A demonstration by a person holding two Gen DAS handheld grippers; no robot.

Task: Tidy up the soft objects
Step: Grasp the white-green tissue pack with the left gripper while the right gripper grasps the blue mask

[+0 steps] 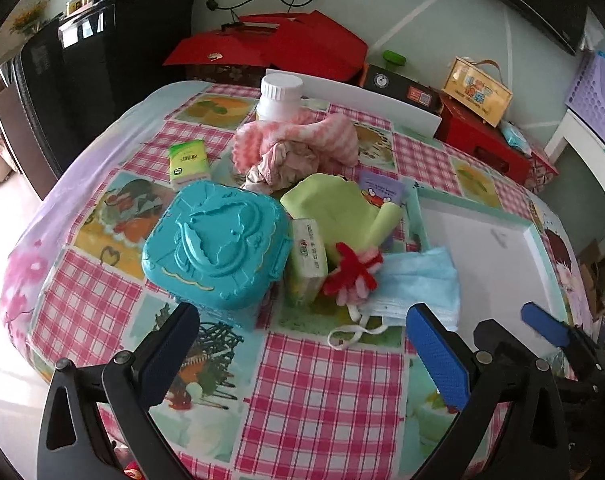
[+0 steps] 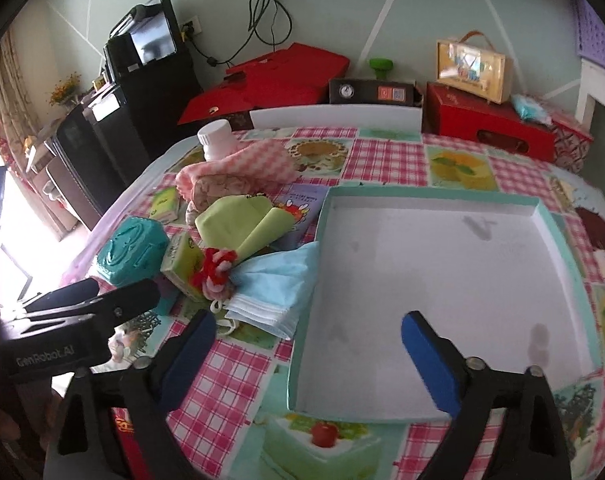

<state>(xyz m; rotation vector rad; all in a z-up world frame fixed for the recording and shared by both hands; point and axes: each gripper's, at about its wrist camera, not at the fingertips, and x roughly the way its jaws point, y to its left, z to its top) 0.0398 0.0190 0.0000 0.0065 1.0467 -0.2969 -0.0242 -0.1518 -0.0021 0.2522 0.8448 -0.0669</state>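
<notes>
Both hand-held grippers, left (image 1: 302, 356) and right (image 2: 308, 356), are hovering spread wide, gripping nothing. One blue mask (image 2: 276, 290) is lying against the tray (image 2: 422, 200); two tissue packs beside it.

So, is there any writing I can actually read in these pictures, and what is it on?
"GenRobot.AI": black body of the left gripper, seen from the right wrist.
Green tissue packets, purple cartoon card, yellow handled box, black box with dial: print too blurred to read.
</notes>
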